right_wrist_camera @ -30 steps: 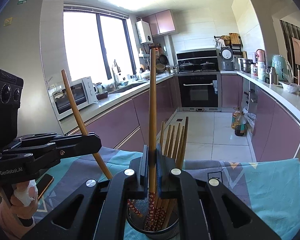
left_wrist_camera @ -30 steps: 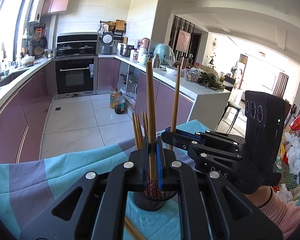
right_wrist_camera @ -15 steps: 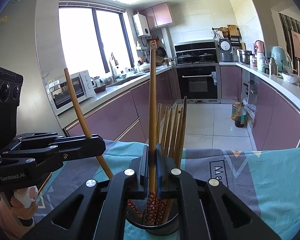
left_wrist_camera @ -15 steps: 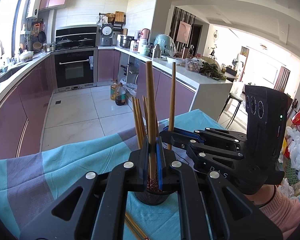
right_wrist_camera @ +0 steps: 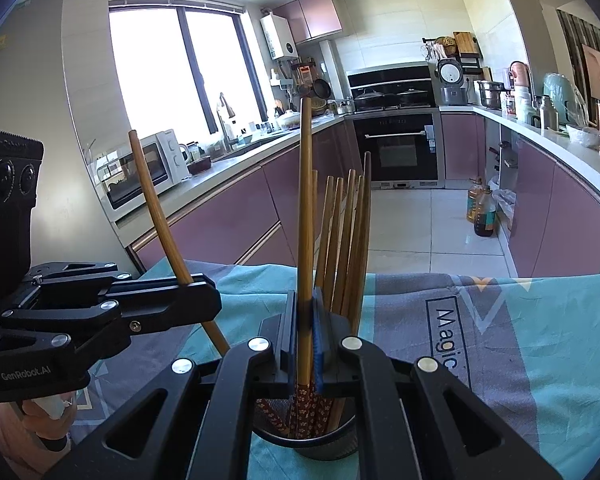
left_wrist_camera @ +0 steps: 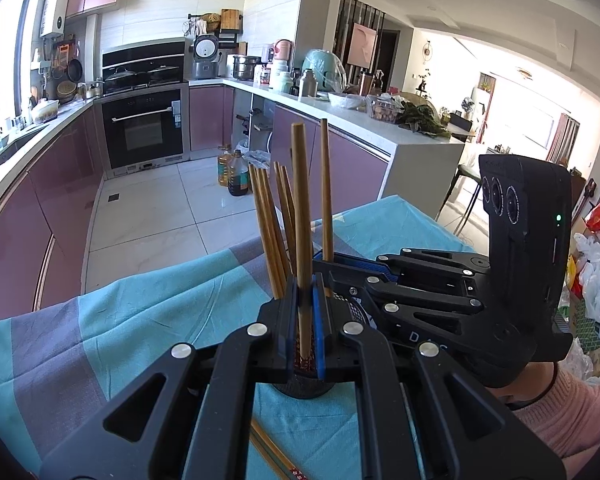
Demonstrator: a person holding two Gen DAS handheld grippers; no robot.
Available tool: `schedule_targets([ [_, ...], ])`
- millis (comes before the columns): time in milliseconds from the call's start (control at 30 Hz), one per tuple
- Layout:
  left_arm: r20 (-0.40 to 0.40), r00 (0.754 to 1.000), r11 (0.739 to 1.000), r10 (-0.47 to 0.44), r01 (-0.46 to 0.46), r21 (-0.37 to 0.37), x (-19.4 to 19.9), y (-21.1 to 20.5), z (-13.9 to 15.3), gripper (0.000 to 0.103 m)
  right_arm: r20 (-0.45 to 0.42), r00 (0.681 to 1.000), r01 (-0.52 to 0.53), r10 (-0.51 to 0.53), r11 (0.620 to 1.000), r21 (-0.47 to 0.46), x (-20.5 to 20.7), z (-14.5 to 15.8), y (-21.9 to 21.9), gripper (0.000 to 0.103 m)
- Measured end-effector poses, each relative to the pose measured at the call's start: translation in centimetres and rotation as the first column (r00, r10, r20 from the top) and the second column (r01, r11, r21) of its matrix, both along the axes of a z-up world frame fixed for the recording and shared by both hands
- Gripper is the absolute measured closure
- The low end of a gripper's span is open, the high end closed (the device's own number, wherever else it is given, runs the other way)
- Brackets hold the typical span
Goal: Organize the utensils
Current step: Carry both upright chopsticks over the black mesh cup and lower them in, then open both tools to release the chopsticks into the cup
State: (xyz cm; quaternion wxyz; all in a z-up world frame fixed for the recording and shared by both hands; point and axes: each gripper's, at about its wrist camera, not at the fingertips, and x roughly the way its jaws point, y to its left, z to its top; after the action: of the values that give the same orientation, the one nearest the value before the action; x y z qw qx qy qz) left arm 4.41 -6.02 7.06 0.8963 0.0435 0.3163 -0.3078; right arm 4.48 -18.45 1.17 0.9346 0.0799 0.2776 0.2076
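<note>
The left tongs (left_wrist_camera: 307, 320) are clamped on one chopstick (left_wrist_camera: 301, 216), held upright with its patterned tip down in the mouth of the black mesh holder (left_wrist_camera: 304, 387). The right tongs (right_wrist_camera: 306, 344) are clamped on a second chopstick (right_wrist_camera: 306, 208), also upright, its red-patterned lower end inside the holder (right_wrist_camera: 324, 446). In the right view the left tongs' stick leans away to the left at the top, its lower end running down toward the holder. A bunch of other chopsticks (right_wrist_camera: 346, 240) stands in the holder just beyond the gripped ones, fanned slightly and leaning right. The holder stands on a teal and grey cloth (left_wrist_camera: 148, 312) that covers the bench. Two more sticks (left_wrist_camera: 274, 454) lie flat on the cloth near the holder, under the left tongs. A hand in a pink sleeve (left_wrist_camera: 564, 412) carries the right tool in the left view; the two tools meet over the holder, close together, whether touching I cannot tell
</note>
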Motion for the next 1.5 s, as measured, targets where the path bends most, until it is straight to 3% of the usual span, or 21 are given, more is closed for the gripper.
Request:
schedule_targets([
  [900,-0.094,0.996,1.000,-0.001,0.003,0.022,5.4,-1.7,-4.4,0.095,-0.072,0.997,0.023,-0.023,1.000,0.008,1.2,-2.1,-0.4,0.095],
  [1500,-0.113,0.993,1.000,0.021,-0.022,-0.005,4.3,0.6,-7.1,0.091,-0.059,0.998,0.010,-0.009,1.000,0.025,-1.2,-2.3,-1.1,0.088],
])
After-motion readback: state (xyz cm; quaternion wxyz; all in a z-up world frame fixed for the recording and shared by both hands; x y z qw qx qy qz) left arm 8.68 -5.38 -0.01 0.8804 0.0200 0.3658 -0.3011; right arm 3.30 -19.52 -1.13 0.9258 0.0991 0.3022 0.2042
